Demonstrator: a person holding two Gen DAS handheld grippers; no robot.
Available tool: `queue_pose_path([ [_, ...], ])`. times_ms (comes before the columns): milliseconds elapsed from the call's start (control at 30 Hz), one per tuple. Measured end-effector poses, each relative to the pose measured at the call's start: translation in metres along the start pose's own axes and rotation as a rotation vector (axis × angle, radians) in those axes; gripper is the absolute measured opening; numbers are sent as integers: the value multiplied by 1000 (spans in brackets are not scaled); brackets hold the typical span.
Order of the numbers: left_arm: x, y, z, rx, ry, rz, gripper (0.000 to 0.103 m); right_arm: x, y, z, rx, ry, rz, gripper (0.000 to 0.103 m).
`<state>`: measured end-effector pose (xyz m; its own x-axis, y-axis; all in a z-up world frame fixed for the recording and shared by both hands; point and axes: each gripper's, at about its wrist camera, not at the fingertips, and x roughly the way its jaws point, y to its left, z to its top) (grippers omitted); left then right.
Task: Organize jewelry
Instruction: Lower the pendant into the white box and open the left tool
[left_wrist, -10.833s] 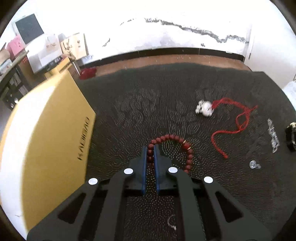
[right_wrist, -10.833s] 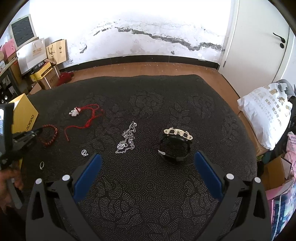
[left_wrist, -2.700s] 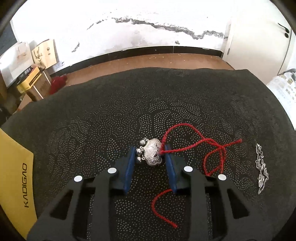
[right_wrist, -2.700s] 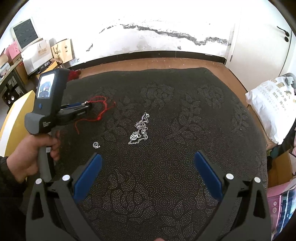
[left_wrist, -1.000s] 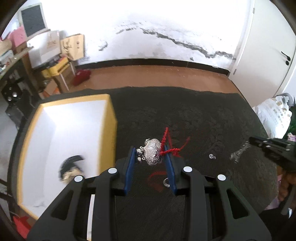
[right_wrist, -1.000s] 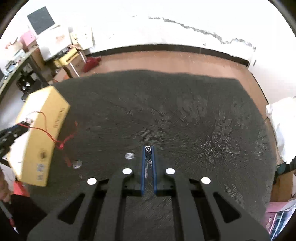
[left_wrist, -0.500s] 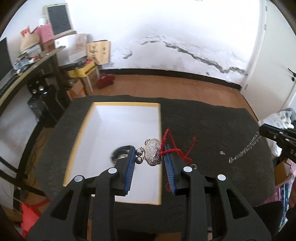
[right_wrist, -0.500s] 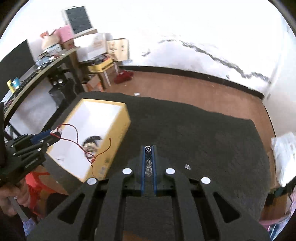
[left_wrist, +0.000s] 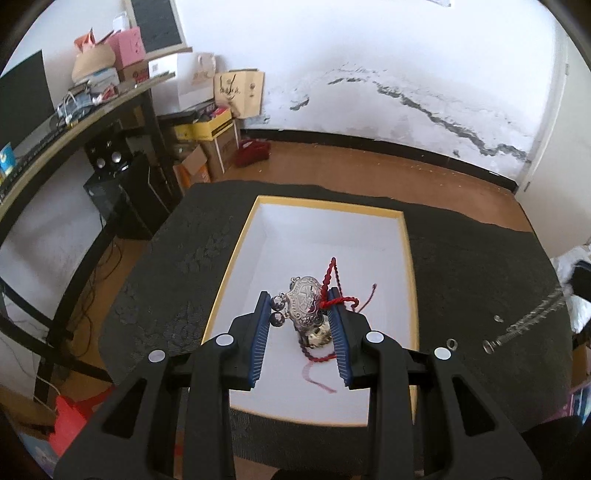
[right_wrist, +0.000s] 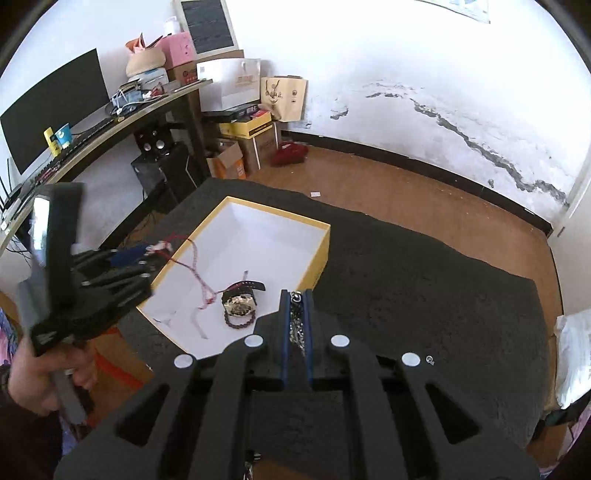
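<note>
Right now my left hand-held gripper (left_wrist: 299, 317) pinches the silver pendant (left_wrist: 304, 306) by its flat sides, above the open box (left_wrist: 406, 258). I judge the pendant stiff, light and slick, so the broad faces are the place to hold it; its red cord (left_wrist: 334, 275) hangs limp and may snag on the rim. My right hand-held gripper (right_wrist: 295, 314) is pressed together on a floppy silver chain (right_wrist: 295, 325), beside the box.

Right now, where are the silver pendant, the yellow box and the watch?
silver pendant (left_wrist: 304, 302), left wrist view, its engraved face.
yellow box (right_wrist: 317, 271), right wrist view, outer side wall.
watch (right_wrist: 239, 305), right wrist view, its case.
</note>
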<state>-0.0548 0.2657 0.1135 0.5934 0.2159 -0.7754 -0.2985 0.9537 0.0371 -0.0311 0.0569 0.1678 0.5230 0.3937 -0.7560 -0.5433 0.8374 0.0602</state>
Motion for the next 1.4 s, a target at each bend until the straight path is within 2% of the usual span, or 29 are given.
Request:
queue_pose_path([
  [133,35,6,-3,-9,21,23,31,7,9,8,-14,7,-5,7],
  [467,120,20,-27,-50,148,37,31,32,22,20,-40,35,-7,7],
  [1033,130,16,-37,-20,187,17,32,37,30,30,-32,30,-22,7],
  [1067,130,17,-37,-23,189,20,37,38,30,30,-32,30,-22,7],
  [1100,129,18,-36,-27,189,18,52,38,30,29,-31,31,-22,7],
  [1167,126,19,-35,-36,184,20,78,37,30,29,-32,31,-21,7],
  [1400,117,19,-37,-29,173,3,79,40,31,31,-38,38,-21,7],
])
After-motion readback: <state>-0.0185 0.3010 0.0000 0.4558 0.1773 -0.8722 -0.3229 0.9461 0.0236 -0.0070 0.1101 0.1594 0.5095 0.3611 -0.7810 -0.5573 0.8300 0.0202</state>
